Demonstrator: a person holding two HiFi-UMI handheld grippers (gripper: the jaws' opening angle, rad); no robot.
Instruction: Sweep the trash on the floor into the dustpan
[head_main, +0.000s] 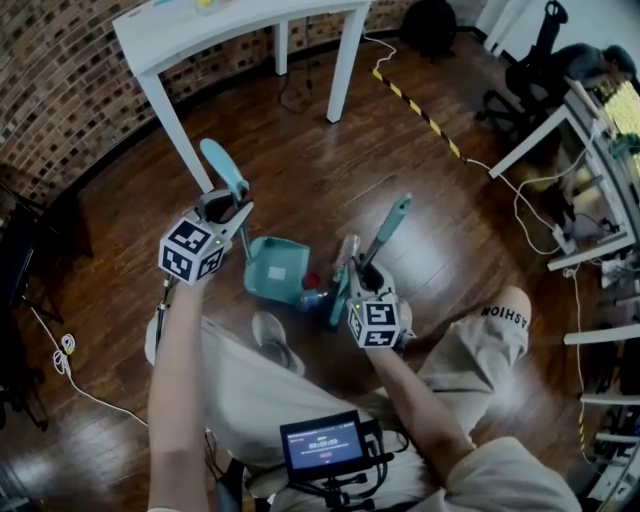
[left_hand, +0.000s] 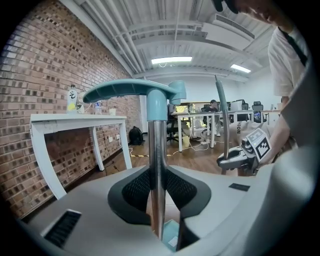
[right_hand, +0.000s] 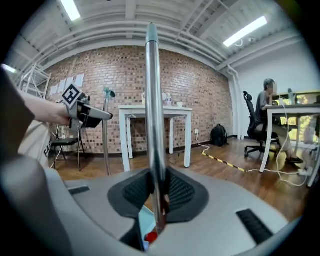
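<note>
Near the middle of the frame the dustpan (head_main: 275, 268) is teal, with a small red bit of trash (head_main: 311, 281) at its right edge, and the broom (head_main: 390, 228) is teal on a silver pole. The floor (head_main: 300, 170) is dark brown wood, crossed at upper right by a yellow-and-black striped strip (head_main: 415, 108). At upper left the table (head_main: 180, 35) is white against a red-brown brick wall (head_main: 50, 90). The grey left gripper (head_main: 228, 208) and right gripper (head_main: 366, 277) bear cubes of black-and-white squares.

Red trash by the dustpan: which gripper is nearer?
Right. The right gripper, on the broom handle, sits just beside the red trash; left gripper is beyond the dustpan.
</note>
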